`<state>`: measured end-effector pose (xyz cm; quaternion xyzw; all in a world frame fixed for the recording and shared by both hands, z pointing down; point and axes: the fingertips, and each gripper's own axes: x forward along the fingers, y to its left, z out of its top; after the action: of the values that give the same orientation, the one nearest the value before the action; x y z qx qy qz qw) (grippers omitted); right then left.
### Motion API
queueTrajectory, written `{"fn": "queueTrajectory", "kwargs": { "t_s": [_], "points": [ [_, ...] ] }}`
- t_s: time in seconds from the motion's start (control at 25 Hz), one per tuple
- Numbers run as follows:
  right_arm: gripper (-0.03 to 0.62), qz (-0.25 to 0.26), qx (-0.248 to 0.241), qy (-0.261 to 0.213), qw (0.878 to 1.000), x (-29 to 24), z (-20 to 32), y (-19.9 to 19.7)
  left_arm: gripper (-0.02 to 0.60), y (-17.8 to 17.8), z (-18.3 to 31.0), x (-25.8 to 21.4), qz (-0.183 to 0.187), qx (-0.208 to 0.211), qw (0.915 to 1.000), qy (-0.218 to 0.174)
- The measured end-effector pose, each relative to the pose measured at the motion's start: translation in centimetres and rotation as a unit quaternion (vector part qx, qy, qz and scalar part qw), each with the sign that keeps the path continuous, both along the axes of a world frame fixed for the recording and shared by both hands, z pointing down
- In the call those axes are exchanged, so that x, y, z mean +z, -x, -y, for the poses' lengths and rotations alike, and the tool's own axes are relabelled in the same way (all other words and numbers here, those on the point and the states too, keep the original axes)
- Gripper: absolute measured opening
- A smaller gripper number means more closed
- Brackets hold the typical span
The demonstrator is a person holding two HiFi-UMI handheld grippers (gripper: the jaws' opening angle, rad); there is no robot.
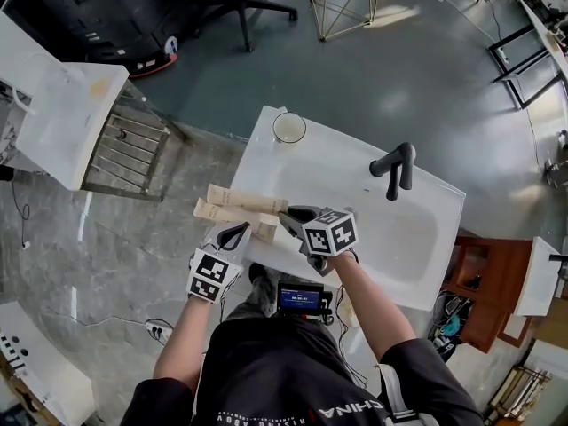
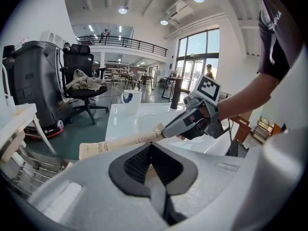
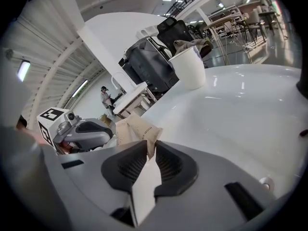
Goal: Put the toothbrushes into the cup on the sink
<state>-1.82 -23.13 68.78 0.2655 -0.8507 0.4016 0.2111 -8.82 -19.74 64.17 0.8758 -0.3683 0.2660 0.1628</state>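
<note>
Both paper toothbrush packages sit at the white sink's [image 1: 342, 162] front-left edge, their left ends jutting past it over the floor beside a metal rack [image 1: 129, 149]. The right gripper [image 1: 286, 213] pinches the right end of the farther package [image 1: 244, 199], and the left gripper [image 1: 244, 231] is closed on the nearer package [image 1: 222, 213]. The cup [image 1: 289, 128] stands at the far-left corner across bare deck, with the black faucet [image 1: 395, 169] well apart to the right.

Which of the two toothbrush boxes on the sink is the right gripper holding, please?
The farther toothbrush box, nearer the cup: the right gripper has its jaws shut on its end. The nearer toothbrush box lies by the left gripper.
</note>
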Motion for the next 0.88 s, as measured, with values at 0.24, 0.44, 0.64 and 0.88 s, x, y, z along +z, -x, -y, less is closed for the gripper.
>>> {"fn": "queueTrajectory", "kwargs": {
  "t_s": [0.24, 0.44, 0.64, 0.88],
  "points": [
    [0.043, -0.024, 0.014, -0.035, 0.999, -1.7, 0.6, -0.5, -0.003, -0.2, -0.1, -0.5, -0.005, 0.008, 0.9999, -0.007],
    [0.028, -0.044, 0.044, -0.066, 0.996, -3.4, 1.3, -1.4, -0.003, -0.2, -0.4, -0.5, -0.002, 0.017, 0.9998, -0.009],
    [0.023, -0.063, 0.056, -0.102, 0.991, -5.8, 1.1, -1.8, -0.003, -0.1, -0.9, -1.1, -0.005, 0.025, 0.9995, -0.018],
    [0.02, -0.104, 0.042, -0.16, 0.981, -9.6, 0.0, -1.7, -0.003, -0.2, -1.5, -3.0, -0.016, 0.031, 0.9986, -0.041]
  ]
}}
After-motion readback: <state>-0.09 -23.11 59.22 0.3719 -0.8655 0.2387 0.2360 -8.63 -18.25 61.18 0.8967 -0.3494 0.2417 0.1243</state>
